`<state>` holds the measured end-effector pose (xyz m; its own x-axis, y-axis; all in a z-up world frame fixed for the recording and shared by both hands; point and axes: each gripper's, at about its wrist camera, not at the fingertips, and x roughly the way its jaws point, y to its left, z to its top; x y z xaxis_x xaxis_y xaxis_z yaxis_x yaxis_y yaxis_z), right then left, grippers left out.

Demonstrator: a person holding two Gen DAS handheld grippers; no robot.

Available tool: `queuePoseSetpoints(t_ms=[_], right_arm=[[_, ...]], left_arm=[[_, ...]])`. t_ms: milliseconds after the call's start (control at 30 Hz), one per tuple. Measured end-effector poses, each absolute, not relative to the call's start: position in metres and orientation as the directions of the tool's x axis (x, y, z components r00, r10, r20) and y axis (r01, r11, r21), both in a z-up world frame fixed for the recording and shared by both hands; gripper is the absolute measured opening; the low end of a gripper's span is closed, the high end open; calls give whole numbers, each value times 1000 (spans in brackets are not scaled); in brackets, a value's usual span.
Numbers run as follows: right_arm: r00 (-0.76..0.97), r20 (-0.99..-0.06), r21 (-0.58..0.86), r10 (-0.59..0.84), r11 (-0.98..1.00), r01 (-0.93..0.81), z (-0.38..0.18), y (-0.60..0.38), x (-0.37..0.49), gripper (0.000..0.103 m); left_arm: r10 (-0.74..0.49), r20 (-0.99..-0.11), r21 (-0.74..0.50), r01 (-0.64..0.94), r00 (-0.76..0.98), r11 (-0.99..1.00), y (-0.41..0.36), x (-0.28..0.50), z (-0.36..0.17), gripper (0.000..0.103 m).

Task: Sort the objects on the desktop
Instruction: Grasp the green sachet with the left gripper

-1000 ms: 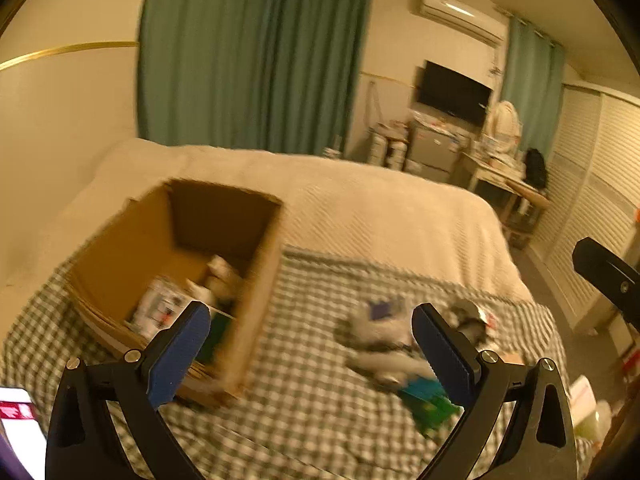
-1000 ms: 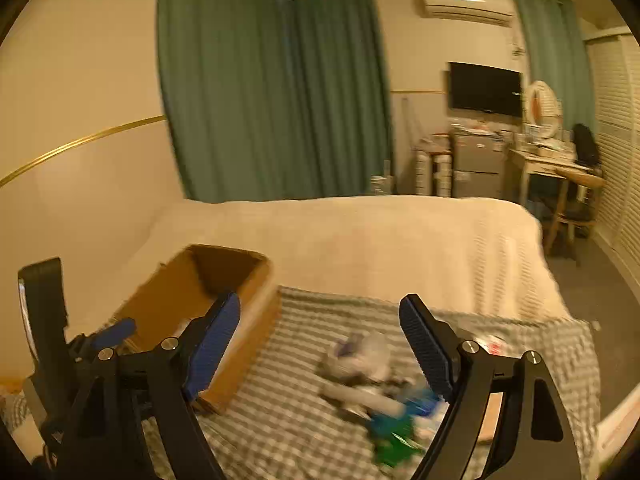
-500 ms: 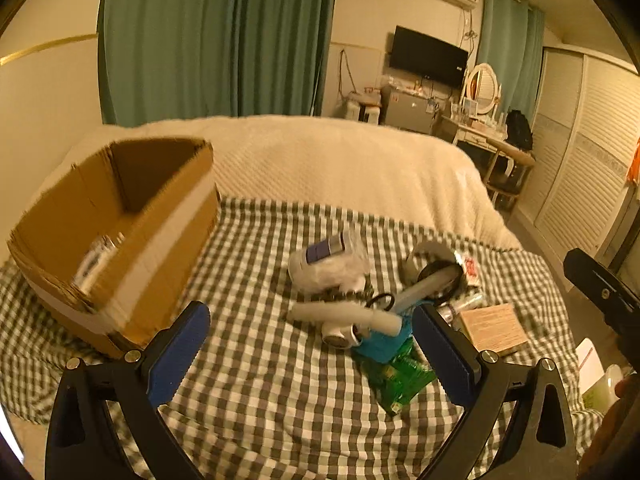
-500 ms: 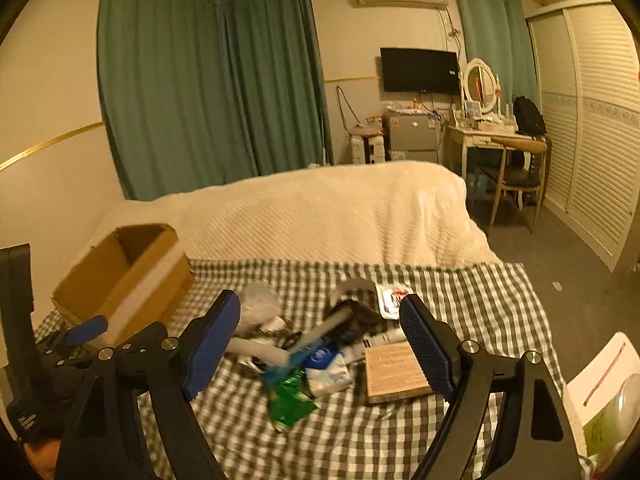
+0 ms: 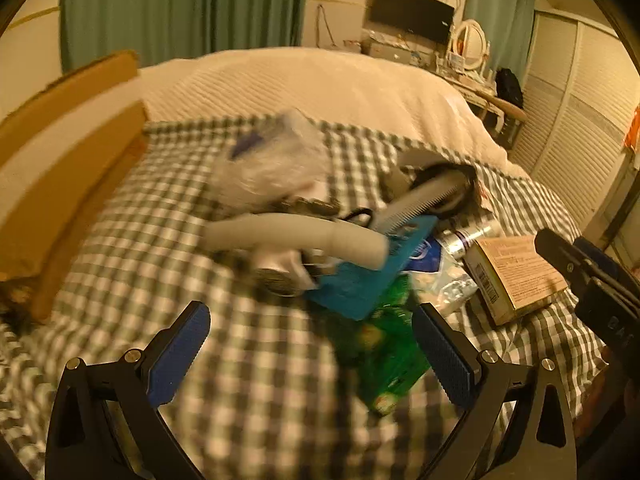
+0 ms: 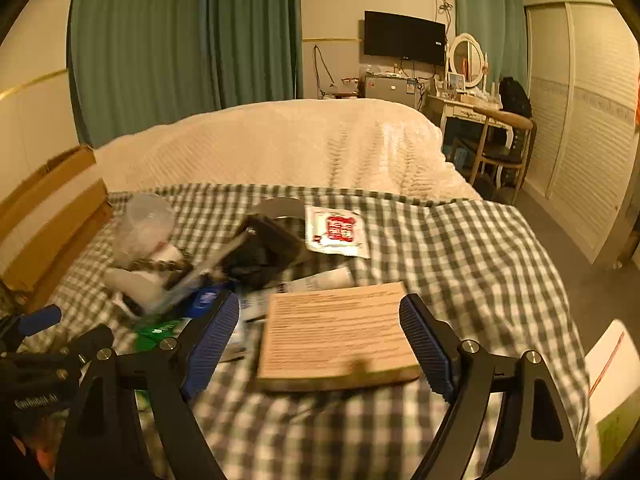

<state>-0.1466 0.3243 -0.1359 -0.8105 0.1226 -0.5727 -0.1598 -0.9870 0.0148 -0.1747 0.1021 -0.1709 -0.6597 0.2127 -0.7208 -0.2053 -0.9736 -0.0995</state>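
Both hand-held grippers tilt down over the bed's checked cloth (image 6: 460, 248). The left hand-held gripper (image 5: 308, 354) has its jaws wide apart and holds nothing; the green packet (image 5: 384, 356) lies between the pads without touching them. The right hand-held gripper (image 6: 320, 336) is also spread wide and empty, its pads flanking the brown box (image 6: 336, 336), apart from it. The pile of objects sits mid-frame and the cardboard carton (image 5: 60, 172) at left. Only the left view shows the grey comb (image 5: 416, 200) and blue card (image 5: 372, 276). Only the right view shows the red-printed sachet (image 6: 336, 232) and, at lower left, the other gripper.
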Motion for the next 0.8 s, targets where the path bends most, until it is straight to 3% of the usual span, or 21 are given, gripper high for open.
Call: queuePoseSetpoints(t_ms=[167, 233, 300, 467, 567, 800], right_arm=[[-799, -593, 28, 97, -990, -140, -148, 335, -154, 83], [-793, -608, 75, 18, -994, -80, -159, 339, -156, 91], [-784, -618, 32, 59, -994, -100, -161, 335, -158, 98], [-756, -645, -70, 113, -994, -89, -169, 321, -164, 98], [-749, -649, -86, 132, -991, -100, -170, 321, -163, 103], [-724, -672, -115, 157, -988, -107, -180, 324, -171, 103]], left_arm=[[206, -738, -77, -223, -643, -972, 123, -181, -184, 103], [212, -752, -89, -224, -624, -971, 126, -179, -190, 103], [218, -757, -95, -226, -615, -969, 128, -176, -196, 103], [209, -772, -90, -222, -601, -971, 130, -175, -198, 103], [248, -781, -126, -245, -573, -961, 132, -173, -200, 103], [259, -788, -118, -276, -559, -954, 131, -177, -207, 103]])
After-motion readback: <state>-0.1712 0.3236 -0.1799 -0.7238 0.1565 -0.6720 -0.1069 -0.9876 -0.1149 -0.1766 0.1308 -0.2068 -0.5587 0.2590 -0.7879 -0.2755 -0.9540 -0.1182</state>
